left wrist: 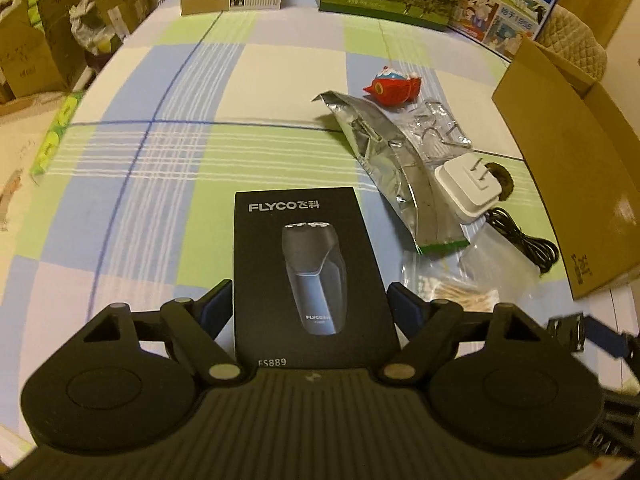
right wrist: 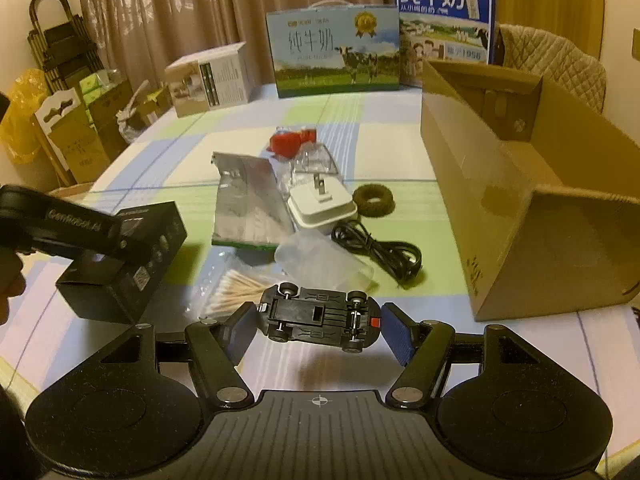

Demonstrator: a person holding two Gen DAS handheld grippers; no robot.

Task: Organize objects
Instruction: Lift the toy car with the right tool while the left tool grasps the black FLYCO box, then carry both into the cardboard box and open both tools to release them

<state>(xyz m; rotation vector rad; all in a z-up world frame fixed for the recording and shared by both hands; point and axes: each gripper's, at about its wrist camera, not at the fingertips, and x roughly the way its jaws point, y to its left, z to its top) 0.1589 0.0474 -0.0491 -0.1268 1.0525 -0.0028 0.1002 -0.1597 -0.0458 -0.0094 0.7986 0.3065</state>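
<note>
A black FLYCO shaver box (left wrist: 310,280) sits between my left gripper's (left wrist: 312,304) blue pads, which touch its two sides; in the right wrist view the box (right wrist: 124,260) is tilted, one end off the table. My right gripper (right wrist: 318,326) is shut on an upside-down black toy car (right wrist: 320,320), held just above the cloth. On the table lie a silver foil bag (right wrist: 248,208), a white plug adapter (right wrist: 322,208), a black cable (right wrist: 380,254), a bag of cotton swabs (right wrist: 236,290), a red toy (right wrist: 290,142) and a brown ring (right wrist: 374,200).
An open cardboard box (right wrist: 520,208) lies on its side at the right, its opening facing left. Milk cartons (right wrist: 336,52) and a white box (right wrist: 212,80) stand along the far table edge. Clear plastic packaging (right wrist: 316,162) lies beside the red toy.
</note>
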